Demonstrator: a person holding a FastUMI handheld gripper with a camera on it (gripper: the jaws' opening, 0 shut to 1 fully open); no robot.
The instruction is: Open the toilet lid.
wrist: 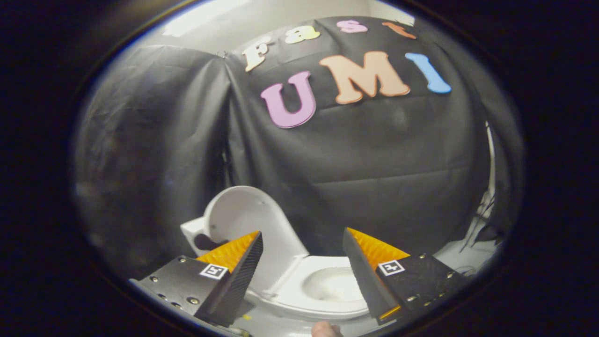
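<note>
gripper: fingers spread wide, holding nothing | toilet lid: raised upright, just beyond the left finger | toilet bowl: uncovered, between the fingers | fingertip: below the bowl

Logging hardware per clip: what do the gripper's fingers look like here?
The gripper has two wedge-shaped fingers with black ribbed faces and orange studded tops. Each sits on a black plate with silver screws and a small square black-and-white marker.

One toilet, one lid, two fingers.
</note>
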